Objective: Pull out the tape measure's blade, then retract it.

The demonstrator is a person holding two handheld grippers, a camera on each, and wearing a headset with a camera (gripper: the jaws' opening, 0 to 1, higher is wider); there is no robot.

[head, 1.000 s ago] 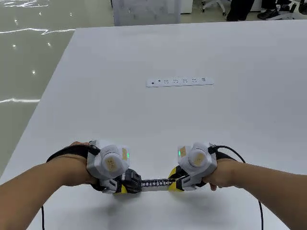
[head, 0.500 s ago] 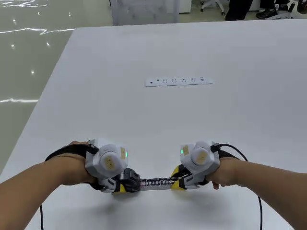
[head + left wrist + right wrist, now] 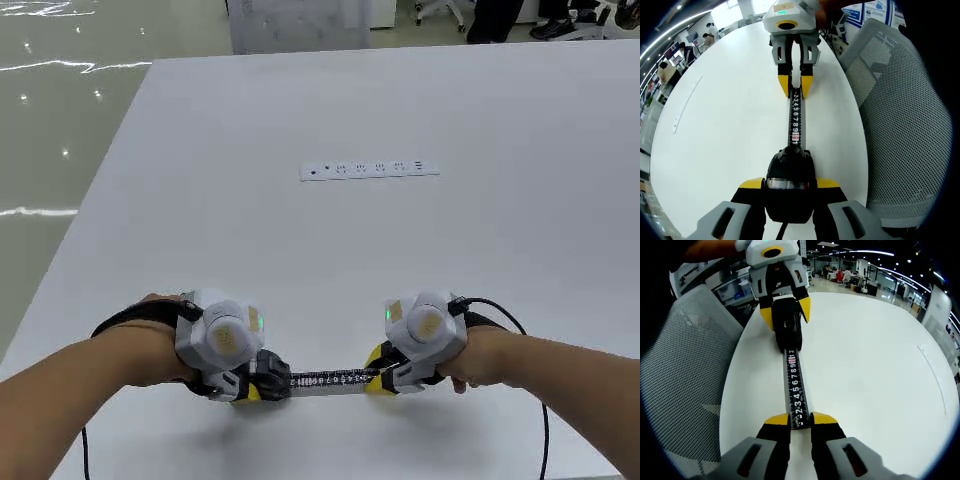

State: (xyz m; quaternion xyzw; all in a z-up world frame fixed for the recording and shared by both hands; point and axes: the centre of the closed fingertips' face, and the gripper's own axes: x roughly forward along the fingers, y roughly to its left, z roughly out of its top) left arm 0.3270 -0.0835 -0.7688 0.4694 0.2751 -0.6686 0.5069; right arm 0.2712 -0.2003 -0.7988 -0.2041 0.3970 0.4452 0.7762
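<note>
Clamping the tape measure at the near edge of the table, the left tongs grip its body; the right tongs pinch the blade tip. Only a short length is out; more pulling, I judge, and retracting are left

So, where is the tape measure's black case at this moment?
In the head view the case sits by the table's near edge, clamped in the left gripper; its blade runs across to the right gripper.

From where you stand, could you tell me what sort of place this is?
Probably an open-plan office or lab: a white table bearing a power strip, a mesh office chair beside it, ceiling light strips overhead.
</note>
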